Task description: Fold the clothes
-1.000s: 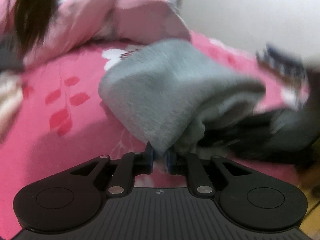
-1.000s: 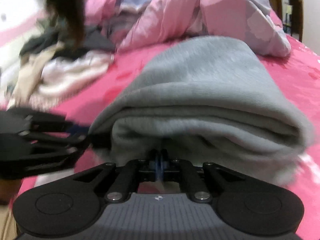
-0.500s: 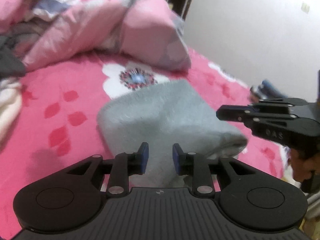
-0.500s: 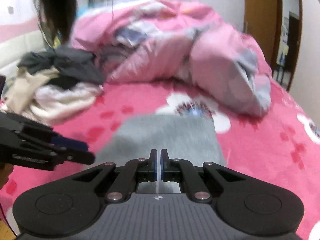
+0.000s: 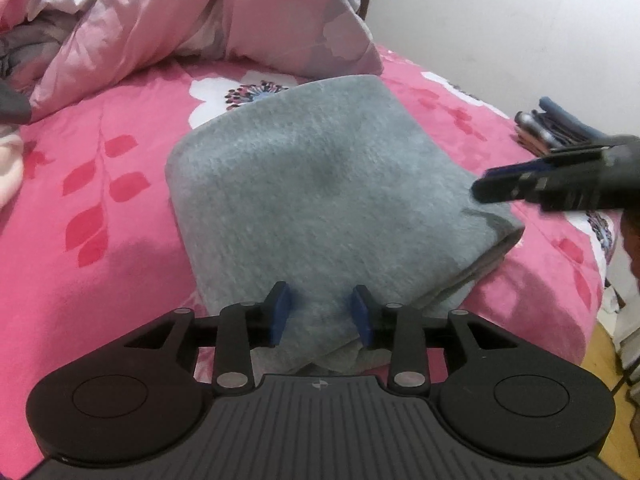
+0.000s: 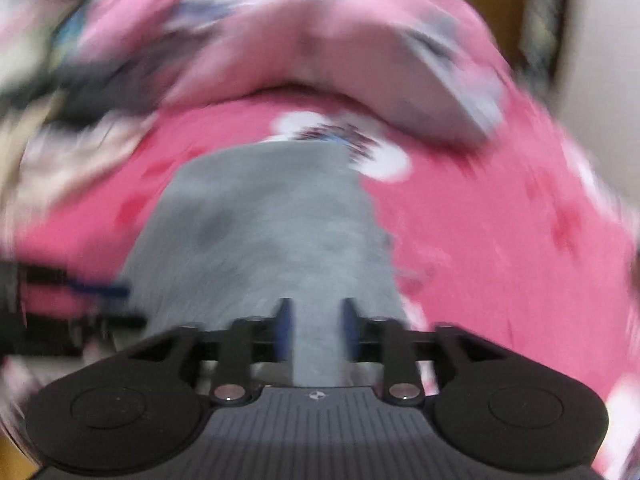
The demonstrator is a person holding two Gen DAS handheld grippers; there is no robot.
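Both grippers (image 5: pixel 320 312) (image 6: pixel 315 326) open over garment (image 5: pixel 320 184)

a bed (image 5: pixel 100 248) in a pink flowered sheet. a folded grey garment (image 5: pixel 320 184) lies on it. a rumpled pink quilt (image 5: pixel 192 16) sits behind

Rumpled pink quilt (image 5: pixel 224 16) on flowered pink bedsheet (image 5: pixel 100 184).

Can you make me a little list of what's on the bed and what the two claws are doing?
surface: bed with pink flowered sheet
main thing: grey garment, folded, lying flat
behind it: pink quilt, bunched up
far right: small stack of folded clothes
left claw: open, at the garment's near edge
right claw: open, over the garment, picture blurred
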